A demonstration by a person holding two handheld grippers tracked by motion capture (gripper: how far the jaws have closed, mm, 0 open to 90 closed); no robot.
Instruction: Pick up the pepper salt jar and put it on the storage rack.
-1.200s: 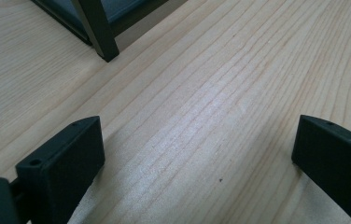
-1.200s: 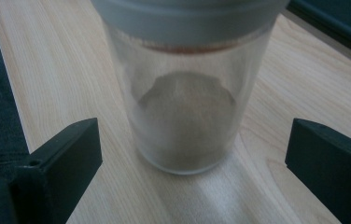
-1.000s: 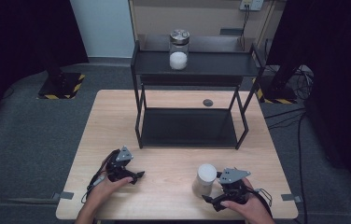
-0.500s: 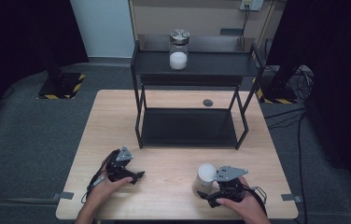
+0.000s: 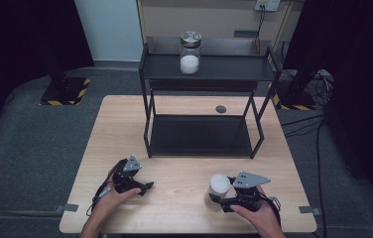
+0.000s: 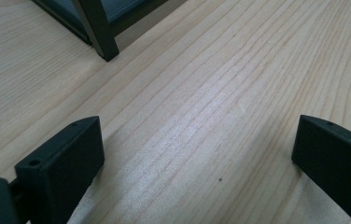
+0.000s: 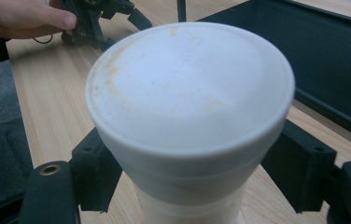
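Note:
A white foam cup (image 5: 219,184) (image 7: 187,93) with a flat closed top stands on the wooden table (image 5: 184,218) near its front right. My right gripper (image 5: 217,199) (image 7: 192,163) reaches it from the right. Its jaws have just been closing with the cup between them, and both black pads (image 7: 94,172) now press the cup's sides below the rim. At the front left, my left gripper (image 5: 142,188) (image 6: 197,140) rests low over bare wood. It is open, and nothing lies between its fingers (image 6: 66,158).
A black two-tier rack (image 5: 202,134) stands across the table's middle and back; one of its legs (image 6: 99,32) is near the left gripper. On its top shelf stands a glass jar (image 5: 190,52) with a metal lid and white contents. A small dark disc (image 5: 220,108) lies behind the rack.
The right gripper's jaws have drawn in against the white cup. Both hands and the cup have stayed where they were.

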